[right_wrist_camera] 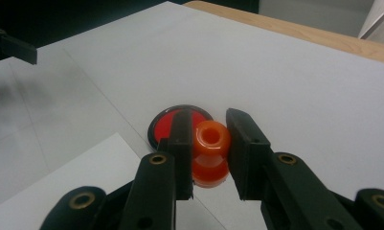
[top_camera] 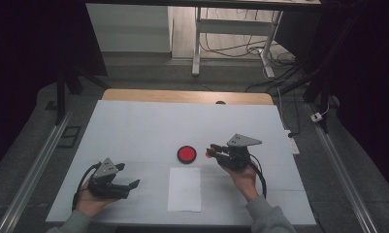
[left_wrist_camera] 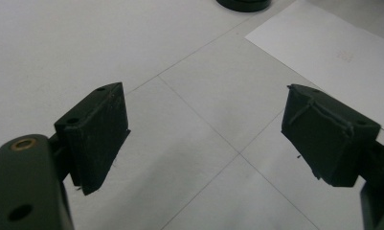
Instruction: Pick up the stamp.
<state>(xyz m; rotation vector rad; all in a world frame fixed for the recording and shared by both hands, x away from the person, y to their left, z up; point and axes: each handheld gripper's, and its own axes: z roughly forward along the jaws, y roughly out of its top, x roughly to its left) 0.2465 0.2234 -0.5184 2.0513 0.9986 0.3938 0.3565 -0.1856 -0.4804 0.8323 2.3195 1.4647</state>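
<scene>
Two grippers are seen over a white-covered table (top_camera: 134,126), one in each hand. An orange spool-shaped piece (right_wrist_camera: 210,143), with a hole through its middle, is clamped between the jaws of the right gripper (right_wrist_camera: 209,146) and is held up off the table, just in front of a red disc with a black rim (right_wrist_camera: 168,125). In the high view the same orange piece (top_camera: 210,153) is spotted at the tip of the right gripper (top_camera: 212,151), just to the right of the red disc (top_camera: 186,154), with the right hand (top_camera: 243,177) wrapped round the gripper from below.

The left gripper (top_camera: 129,187) is held low near the front left of the table by the left hand (top_camera: 92,199), well apart from the disc. Its jaws are spread wide with nothing between them; only bare table surface with thin pencil-like lines is seen through the gap in the left gripper view. A white sheet of paper (top_camera: 184,189) is laid flat between the two hands, just below the disc, and its corner (left_wrist_camera: 333,52) is caught past the left gripper's jaws.
</scene>
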